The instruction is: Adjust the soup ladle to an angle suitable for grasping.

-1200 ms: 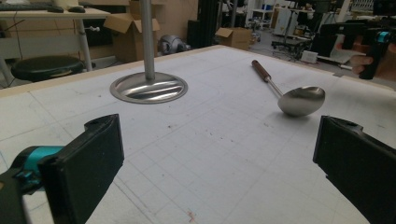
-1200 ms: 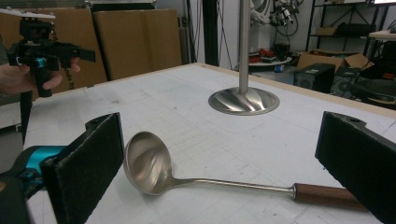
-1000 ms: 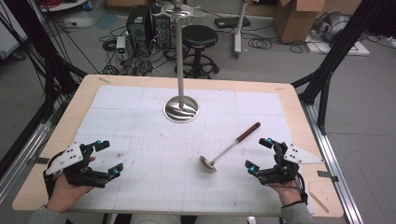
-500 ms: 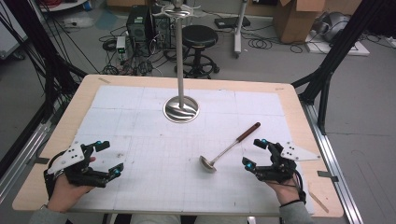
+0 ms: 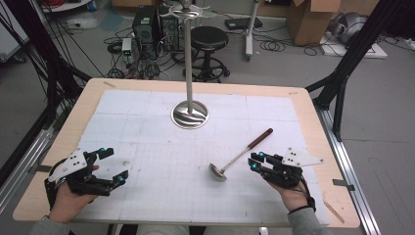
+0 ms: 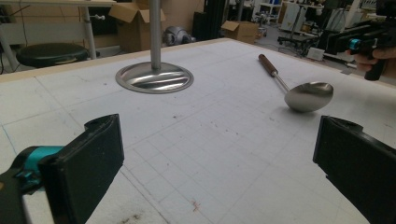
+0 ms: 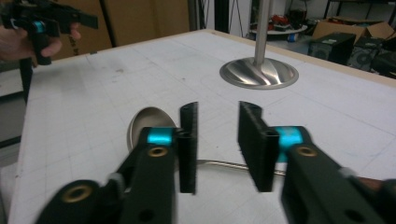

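I hold one black two-jaw gripper in each hand above a wooden table [image 5: 313, 117] covered with a white gridded mat [image 5: 161, 161]. As landmark I take the shiny round metal base [image 5: 190, 115] of the tall steel pole [image 5: 188, 54]; it stands on the mat, on the far half of the table from me.

My left gripper [image 5: 110, 166] is at the near left corner of the mat, well apart from the base and nearer to me than it. Its jaws stand wide apart and nothing is between them; in the left gripper view I see only the bare mat in the gap. My left hand [image 5: 68, 198] grips it from below.

My right gripper [image 5: 255, 161] is to the near right of the base. Its jaws are parted only a little, with a narrow gap, and they hold nothing. In the right gripper view the jaws hang just above the thin shaft of the ladle.

The steel ladle with a dark brown wooden handle [image 5: 240, 154] lies flat on the mat, to the near right of the base, apart from it. Its bowl [image 5: 218, 171] points toward me and its handle end [image 5: 259, 138] points away to the right. My right gripper is just beside the shaft, on the side away from the base; I cannot tell if it touches it.
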{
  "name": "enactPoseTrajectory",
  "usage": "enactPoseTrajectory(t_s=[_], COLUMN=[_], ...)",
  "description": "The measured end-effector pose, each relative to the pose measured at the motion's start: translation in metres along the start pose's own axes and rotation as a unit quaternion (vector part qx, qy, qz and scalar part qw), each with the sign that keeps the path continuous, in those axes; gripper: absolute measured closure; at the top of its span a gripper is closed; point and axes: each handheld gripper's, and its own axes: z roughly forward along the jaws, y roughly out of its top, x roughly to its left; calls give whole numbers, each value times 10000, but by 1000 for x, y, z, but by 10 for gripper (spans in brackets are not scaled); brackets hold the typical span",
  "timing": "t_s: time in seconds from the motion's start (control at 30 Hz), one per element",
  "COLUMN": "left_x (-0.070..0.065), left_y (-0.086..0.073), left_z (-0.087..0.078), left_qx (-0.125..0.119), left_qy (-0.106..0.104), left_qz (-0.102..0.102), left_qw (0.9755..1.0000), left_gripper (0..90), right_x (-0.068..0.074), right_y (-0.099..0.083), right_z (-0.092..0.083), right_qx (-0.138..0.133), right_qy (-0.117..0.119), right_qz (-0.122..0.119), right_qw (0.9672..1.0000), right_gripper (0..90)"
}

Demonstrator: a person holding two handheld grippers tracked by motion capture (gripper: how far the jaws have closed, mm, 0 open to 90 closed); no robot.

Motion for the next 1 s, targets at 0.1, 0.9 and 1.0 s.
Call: enactPoseTrajectory(t_s=[0.1, 0.9, 1.0], left_x=[0, 1, 1], left_y=[0, -2, -2], left_z=[-2, -1, 0], left_qx=[-17, 57, 67], left_qy=[27, 52, 54], left_qz=[-43, -29, -28], left_qw=[10000, 10000, 10000], left_gripper=[24, 24, 24], right_x=[0, -12, -15], right_y=[1, -1, -2], right_z=[3, 34, 38], right_qx=[25, 650, 687], right_qy=[-74, -528, -516], right_qz=[-15, 181, 234], right_qw=[10000, 9963, 9960], right_gripper=[828, 900, 900])
